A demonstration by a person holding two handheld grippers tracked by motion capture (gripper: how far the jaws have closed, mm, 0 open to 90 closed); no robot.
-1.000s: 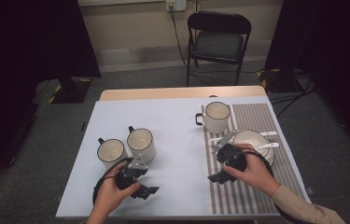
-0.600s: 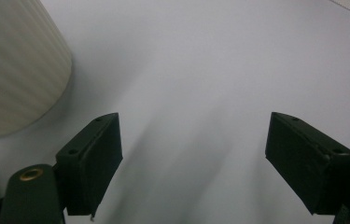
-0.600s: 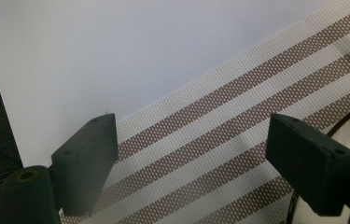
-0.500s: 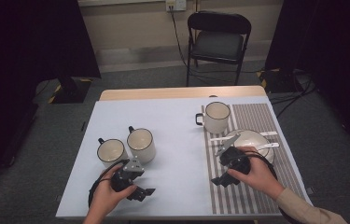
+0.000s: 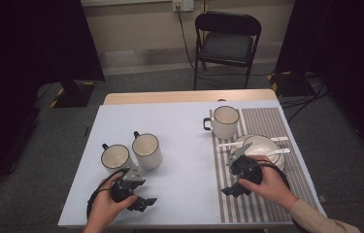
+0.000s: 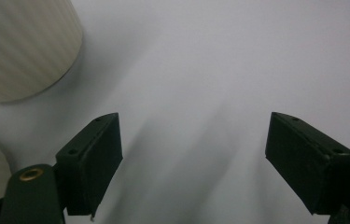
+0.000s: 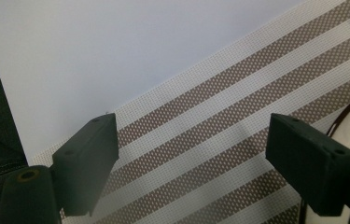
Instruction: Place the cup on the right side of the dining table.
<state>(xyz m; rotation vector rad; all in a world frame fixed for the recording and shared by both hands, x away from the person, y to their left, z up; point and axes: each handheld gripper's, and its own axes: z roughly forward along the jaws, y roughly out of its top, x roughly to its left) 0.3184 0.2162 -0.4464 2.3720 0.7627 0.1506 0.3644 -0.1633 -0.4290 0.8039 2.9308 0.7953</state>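
Pale lavender-white covers most of the rectangular table top (image 5: pixel 179 131), with a brown-and-white striped woven placemat (image 5: pixel 267 121) along its right side. From the high view, two cream enamel mugs with dark rims (image 5: pixel 115 158) (image 5: pixel 147 151) stand side by side at the left, handles toward the far edge, and a third cream mug (image 5: pixel 225 122) sits on the mat's far end, handle pointing left. Nearer the person, a white bowl with a dark rim (image 5: pixel 263 148) rests on the mat, with two white utensils (image 5: pixel 279 139) lying crosswise by it, long axes running left to right. A black folding chair (image 5: pixel 227 41) stands beyond the table.

The left gripper (image 5: pixel 140 201) sits low near the front edge, just in front of the two mugs; its own view shows the jaws spread wide over bare table (image 6: pixel 200 84), a ribbed cream mug wall (image 6: pixel 23 46) at upper left. The right gripper (image 5: pixel 233 189) hovers over the mat beside the bowl; its view shows jaws wide apart above the stripes (image 7: pixel 219 140), holding nothing.
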